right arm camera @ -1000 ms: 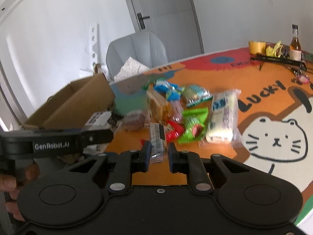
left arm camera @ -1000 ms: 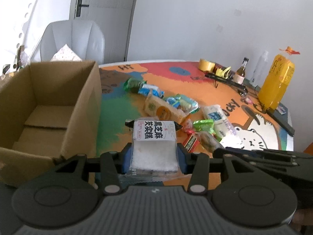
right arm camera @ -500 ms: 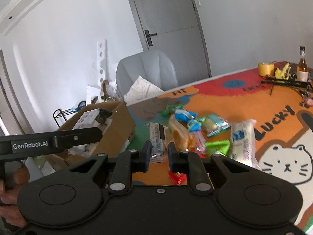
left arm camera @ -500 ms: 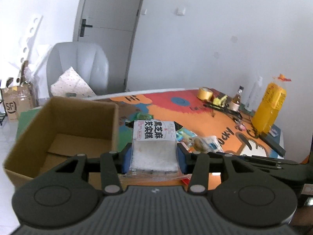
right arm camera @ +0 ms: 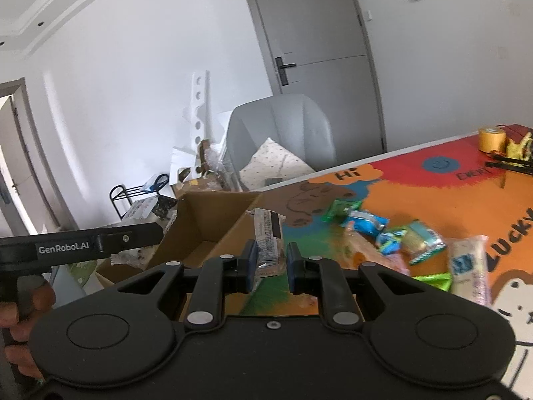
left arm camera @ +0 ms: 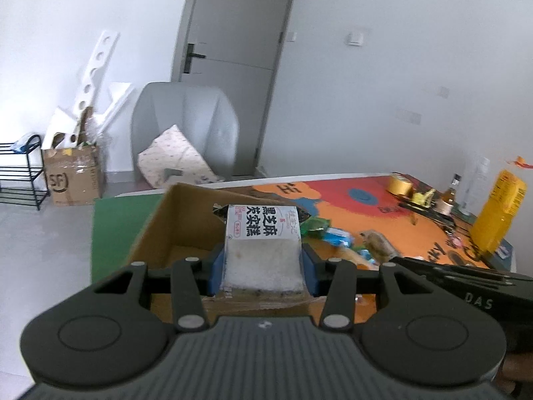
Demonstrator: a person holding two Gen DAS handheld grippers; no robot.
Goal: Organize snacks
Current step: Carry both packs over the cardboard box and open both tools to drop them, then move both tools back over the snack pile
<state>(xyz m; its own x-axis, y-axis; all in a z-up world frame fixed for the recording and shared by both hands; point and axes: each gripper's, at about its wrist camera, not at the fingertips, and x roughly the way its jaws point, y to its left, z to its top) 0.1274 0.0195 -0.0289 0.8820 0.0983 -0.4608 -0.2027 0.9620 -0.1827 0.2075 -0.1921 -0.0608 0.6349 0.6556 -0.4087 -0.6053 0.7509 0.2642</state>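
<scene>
My left gripper [left arm camera: 263, 268] is shut on a white cake packet with black Chinese characters [left arm camera: 263, 250] and holds it above the open cardboard box [left arm camera: 180, 220]. My right gripper [right arm camera: 270, 263] is shut on a thin clear snack packet with a barcode [right arm camera: 268, 236], just right of the same box [right arm camera: 213, 220]. Several loose snack packets [right arm camera: 393, 233] lie on the colourful table mat [right arm camera: 449, 193]. The left gripper's body also shows in the right wrist view [right arm camera: 83, 245].
A grey chair [left arm camera: 185, 133] with a patterned cushion stands behind the table. A yellow bottle [left arm camera: 498, 213], a tape roll [left arm camera: 399, 183] and a small brown bottle [left arm camera: 449, 191] stand at the table's far right. A box and a shoe rack [left arm camera: 20, 176] stand on the floor at left.
Both grippers have risen and swung left toward the cardboard box, each still holding its packet. The loose snacks now lie farther right and lower in view.
</scene>
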